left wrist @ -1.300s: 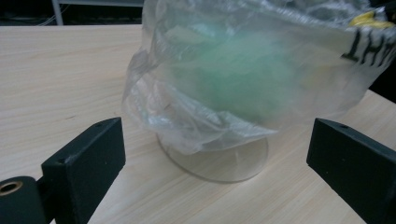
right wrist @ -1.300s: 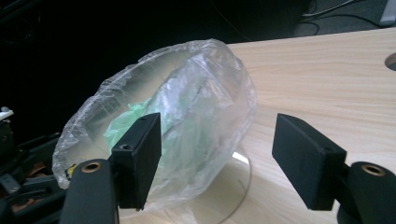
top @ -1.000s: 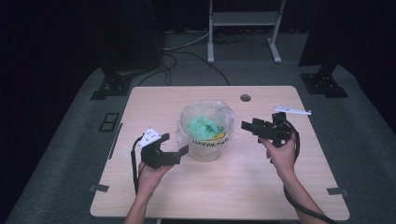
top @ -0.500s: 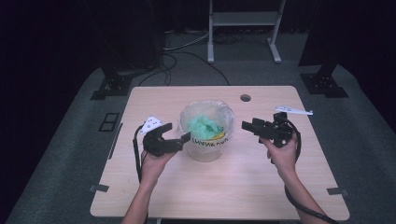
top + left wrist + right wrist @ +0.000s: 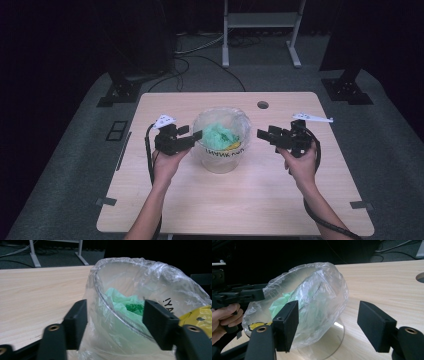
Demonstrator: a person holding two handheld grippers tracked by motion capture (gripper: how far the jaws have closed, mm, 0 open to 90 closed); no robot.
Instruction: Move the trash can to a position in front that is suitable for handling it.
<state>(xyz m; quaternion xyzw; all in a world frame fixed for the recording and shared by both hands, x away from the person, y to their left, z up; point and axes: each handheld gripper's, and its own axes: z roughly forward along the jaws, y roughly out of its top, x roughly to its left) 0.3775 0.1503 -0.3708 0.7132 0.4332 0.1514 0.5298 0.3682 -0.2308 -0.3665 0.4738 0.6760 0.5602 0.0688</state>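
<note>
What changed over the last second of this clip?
The left gripper moved from the table's near left up to the clear plastic bin liner's rim, its jaws closing astride it, not yet pinching. The right gripper, clear bin and wooden table stayed put.

One table (image 5: 150, 200), one lined clear bin (image 5: 220, 160), two grippers, perhaps two wrappers inside

Yellow item (image 5: 200, 316) cut off; bin (image 5: 220, 160) lettering partly hidden.
</note>
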